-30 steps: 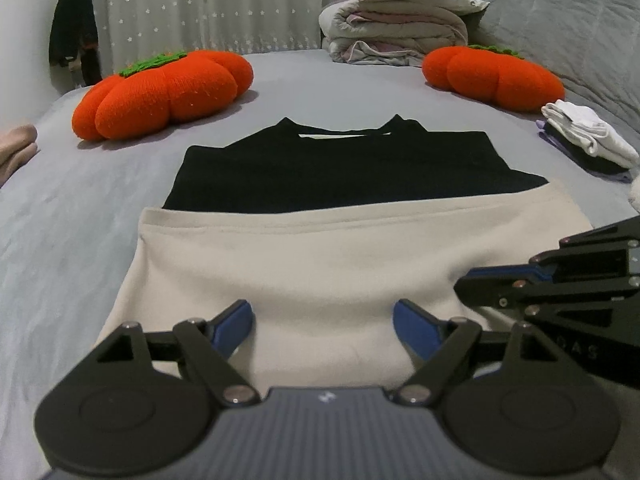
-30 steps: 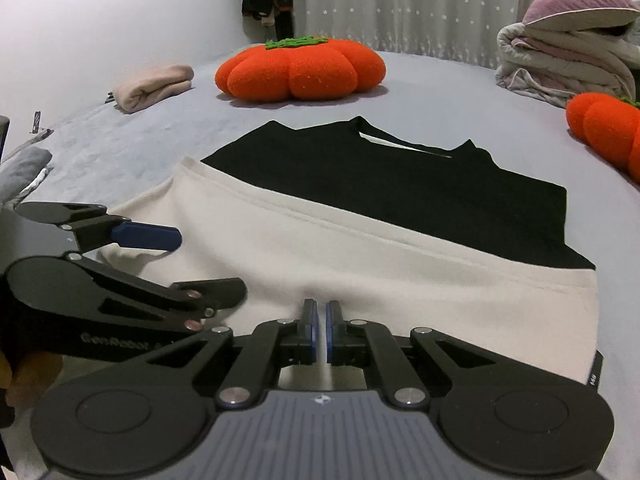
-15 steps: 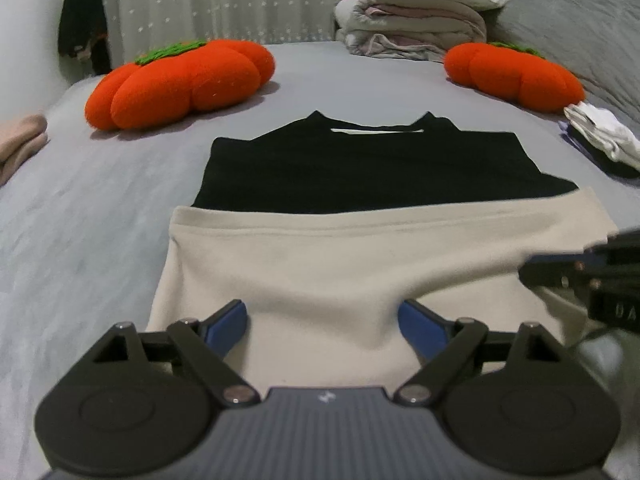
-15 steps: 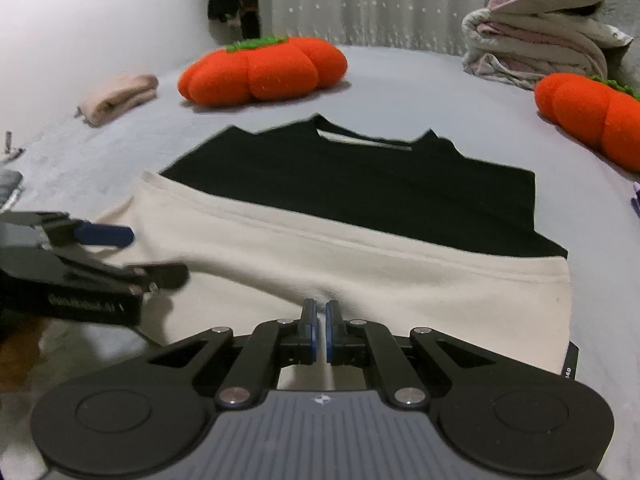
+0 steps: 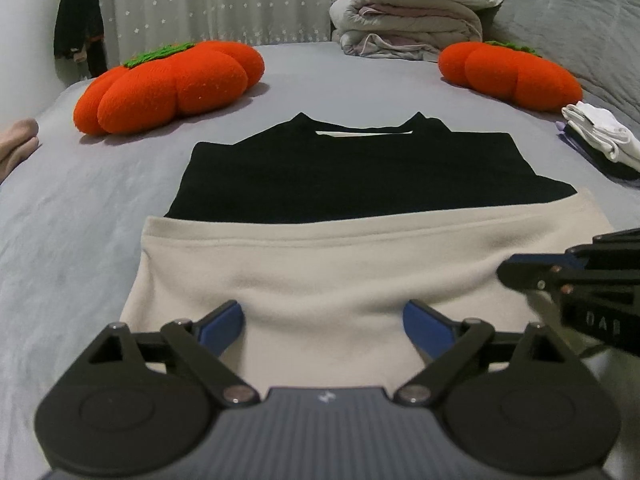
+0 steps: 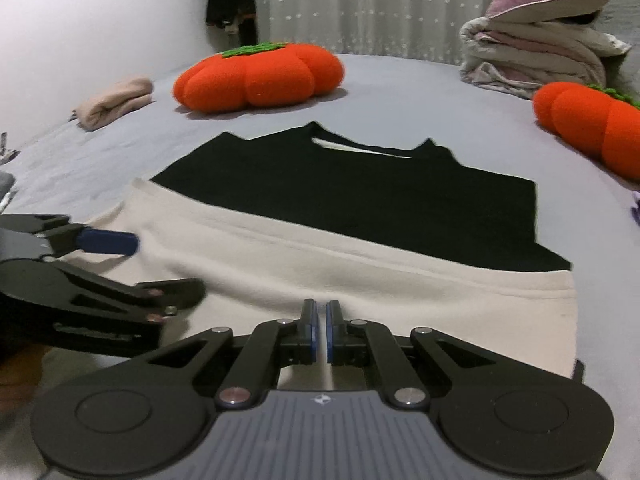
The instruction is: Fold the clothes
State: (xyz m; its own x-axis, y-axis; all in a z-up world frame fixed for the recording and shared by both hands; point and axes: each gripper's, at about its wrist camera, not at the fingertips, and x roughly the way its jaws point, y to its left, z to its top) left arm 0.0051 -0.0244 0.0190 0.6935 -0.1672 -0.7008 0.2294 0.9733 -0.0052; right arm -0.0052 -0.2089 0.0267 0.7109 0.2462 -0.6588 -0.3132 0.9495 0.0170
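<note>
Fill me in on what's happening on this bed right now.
A person is folding a black-and-cream top laid flat on the grey bed, with a handheld gripper in each hand. The left gripper is open over the cream hem nearest the cameras. The right gripper has its fingers nearly together at the same edge; whether cloth is pinched between them is unclear. Pumpkin cushions and folded bedding sit further back.

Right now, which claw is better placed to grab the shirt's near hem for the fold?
Left, probably. The left claw is open, straddling the near hem of the shirt. The right claw is shut with nothing visibly between its fingers, so it must reopen first.
</note>
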